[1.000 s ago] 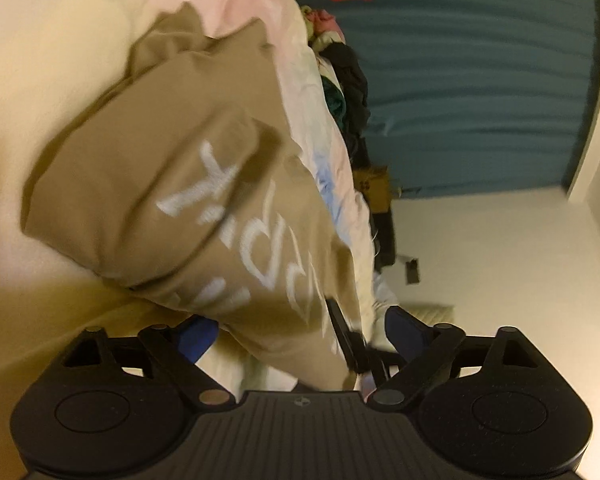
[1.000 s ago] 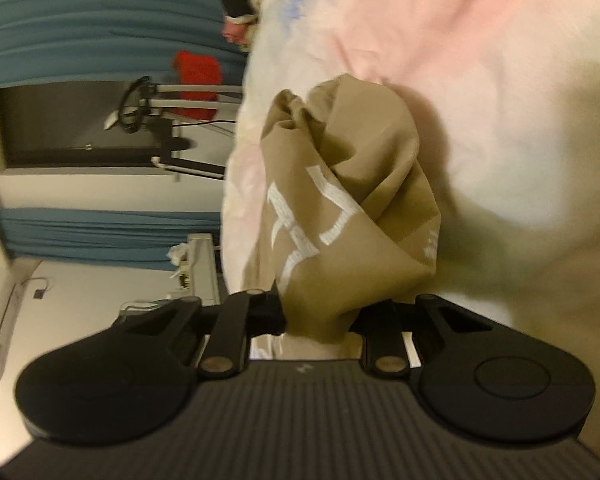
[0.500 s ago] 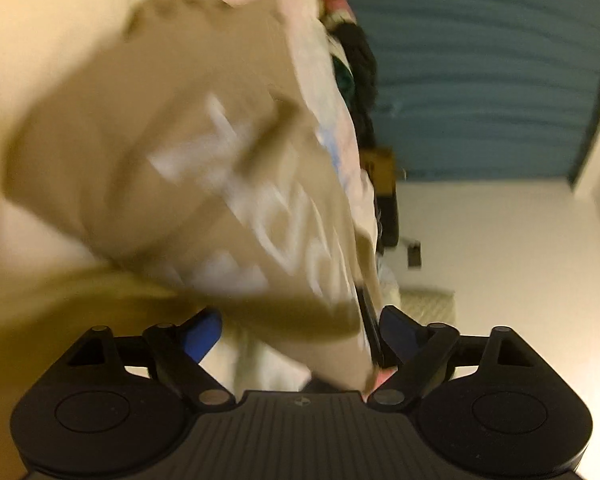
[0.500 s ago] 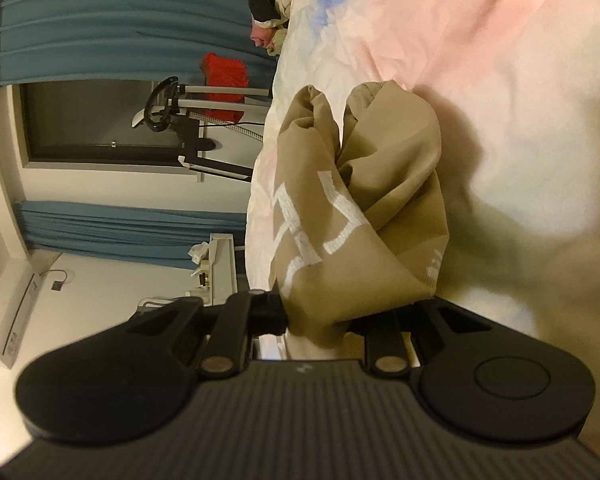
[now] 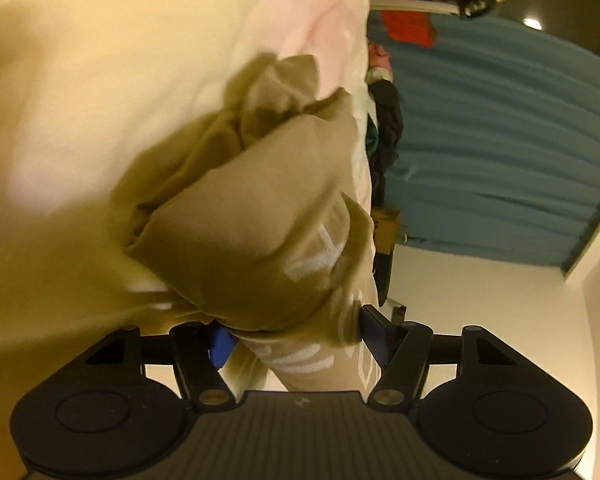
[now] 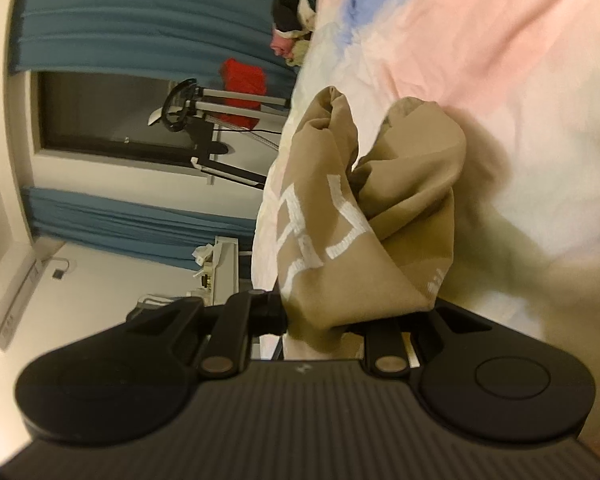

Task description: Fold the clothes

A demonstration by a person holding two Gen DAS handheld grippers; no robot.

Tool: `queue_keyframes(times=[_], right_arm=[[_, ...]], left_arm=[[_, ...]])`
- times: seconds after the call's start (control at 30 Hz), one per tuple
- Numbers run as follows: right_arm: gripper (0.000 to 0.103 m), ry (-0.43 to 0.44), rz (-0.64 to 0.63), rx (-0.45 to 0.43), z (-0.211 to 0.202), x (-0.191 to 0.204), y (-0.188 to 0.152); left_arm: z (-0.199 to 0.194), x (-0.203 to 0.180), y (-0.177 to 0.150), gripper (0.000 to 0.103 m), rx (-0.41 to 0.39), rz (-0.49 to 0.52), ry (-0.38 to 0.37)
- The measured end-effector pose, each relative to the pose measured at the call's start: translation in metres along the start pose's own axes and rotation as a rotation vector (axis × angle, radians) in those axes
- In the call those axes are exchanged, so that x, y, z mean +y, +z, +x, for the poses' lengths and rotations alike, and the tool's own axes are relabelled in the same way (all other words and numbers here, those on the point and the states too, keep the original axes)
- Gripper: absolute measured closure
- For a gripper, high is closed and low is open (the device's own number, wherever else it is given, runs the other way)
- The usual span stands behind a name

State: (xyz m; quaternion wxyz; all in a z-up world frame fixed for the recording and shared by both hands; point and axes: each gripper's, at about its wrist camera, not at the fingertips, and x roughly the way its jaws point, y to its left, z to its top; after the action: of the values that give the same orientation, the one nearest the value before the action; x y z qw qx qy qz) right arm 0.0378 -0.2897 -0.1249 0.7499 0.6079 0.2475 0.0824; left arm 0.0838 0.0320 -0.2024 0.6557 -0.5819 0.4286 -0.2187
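Fingers of both the left gripper (image 5: 292,340) and right gripper (image 6: 324,320) stay clamped on the shirt (image 5: 260,216); its bunch has swung toward 1 o'clock, unfolded.

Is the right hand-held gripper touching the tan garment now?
Touching. In the right wrist view, the tan garment bunches down between the fingers of the right hand-held gripper, and the cloth presses against both, with no gap visible.

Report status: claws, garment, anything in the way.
Left claw shut on tan garment. Right claw shut on it too; garment bunched, white lettering out, lifted over pastel bedding. Nothing in the way.
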Motion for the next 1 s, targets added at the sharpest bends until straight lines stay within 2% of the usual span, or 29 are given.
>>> queue_keyframes(times=[0.1,0.2,0.3,0.37,0.47,0.6,0.7,0.83,1.0], right_arm=[[0.081,-0.009,-0.017,-0.005,-0.002,0.003,-0.002],[0.081,-0.011,-0.035,-0.009,-0.004,0.009,-0.002],[0.081,-0.019,-0.049,-0.005,-0.012,0.020,-0.001],[0.081,-0.020,-0.067,-0.012,-0.020,0.031,0.000],[0.081,-0.010,-0.060,-0.032,-0.035,0.047,0.007],[0.081,0.002,-0.020,-0.044,-0.048,0.062,0.028],[0.081,-0.003,0.051,-0.056,-0.053,0.065,0.057],[0.081,-0.025,0.100,-0.098,-0.047,0.064,0.111],[0.081,-0.084,0.068,-0.171,-0.020,0.069,0.195]], left_arm=[[0.003,0.000,-0.002,0.036,-0.003,-0.002,0.002],[0.007,-0.001,-0.004,0.041,-0.005,-0.005,0.004],[0.007,-0.009,-0.006,0.056,-0.011,-0.005,-0.022],[0.007,-0.025,-0.008,0.066,-0.009,0.025,-0.049],[0.005,-0.056,-0.006,0.070,0.005,0.085,-0.053],[0.018,-0.099,-0.010,0.073,0.018,0.151,-0.015],[0.017,-0.127,-0.003,0.074,0.029,0.187,0.040],[0.081,-0.179,0.002,0.075,0.048,0.263,0.114],[0.180,-0.247,0.016,0.077,0.072,0.336,0.170]])
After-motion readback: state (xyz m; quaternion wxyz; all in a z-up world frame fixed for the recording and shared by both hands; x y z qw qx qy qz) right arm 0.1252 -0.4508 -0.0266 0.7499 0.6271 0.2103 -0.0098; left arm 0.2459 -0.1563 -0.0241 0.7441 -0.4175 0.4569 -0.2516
